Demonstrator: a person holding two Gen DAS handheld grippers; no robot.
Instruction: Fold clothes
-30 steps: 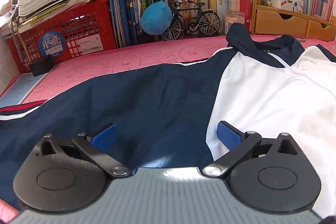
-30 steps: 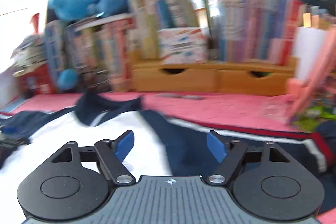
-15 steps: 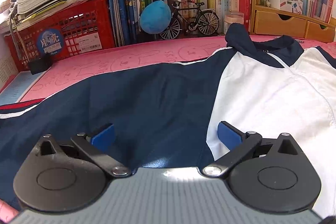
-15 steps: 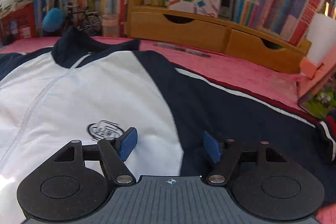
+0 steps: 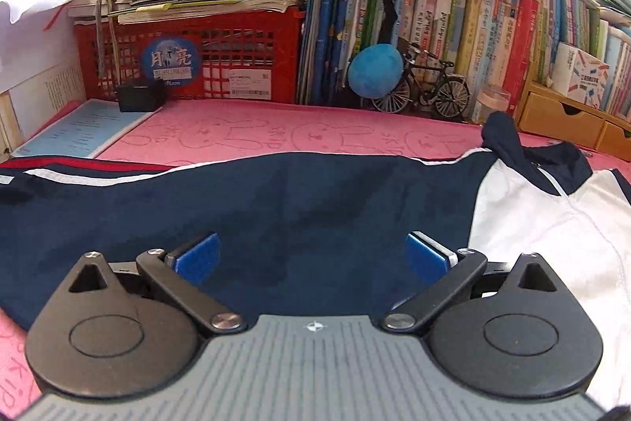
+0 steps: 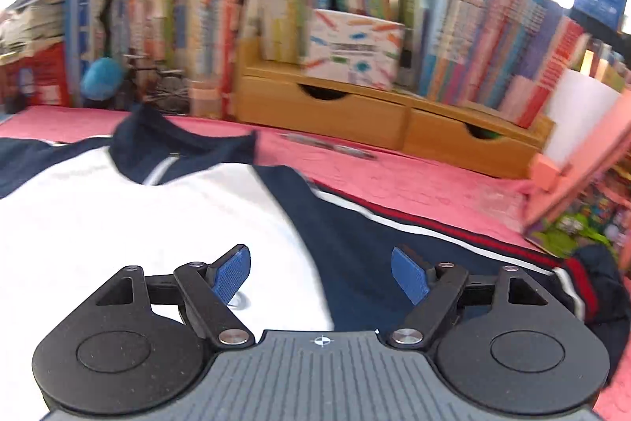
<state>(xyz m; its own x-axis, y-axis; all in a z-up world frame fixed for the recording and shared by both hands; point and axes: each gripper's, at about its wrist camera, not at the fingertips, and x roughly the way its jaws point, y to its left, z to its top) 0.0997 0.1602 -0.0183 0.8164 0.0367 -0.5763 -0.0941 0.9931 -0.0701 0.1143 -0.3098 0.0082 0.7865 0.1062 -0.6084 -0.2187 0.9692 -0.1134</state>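
Observation:
A navy and white jacket point(image 5: 315, 208) lies spread flat on the pink mat point(image 5: 276, 133), its collar point(image 5: 508, 145) toward the books. Its left sleeve, with red and white stripes, runs off to the left. My left gripper point(image 5: 311, 255) hovers open over the navy sleeve and shoulder, nothing between its blue pads. In the right wrist view the jacket point(image 6: 157, 216) shows its white chest and navy right sleeve point(image 6: 394, 235). My right gripper point(image 6: 321, 277) hangs above the seam between white and navy, its jaws opening, nothing gripped.
A red crate point(image 5: 185, 58) piled with papers stands at the back left beside a row of books point(image 5: 453, 38), a blue plush ball point(image 5: 374, 70) and a model bicycle point(image 5: 426, 89). Wooden drawers point(image 6: 386, 113) line the back. A pink stand point(image 6: 583, 160) sits at right.
The left gripper drew back and to the left, so more of the sleeve and crate show. The right gripper swung and tilted up, and its jaws spread wider.

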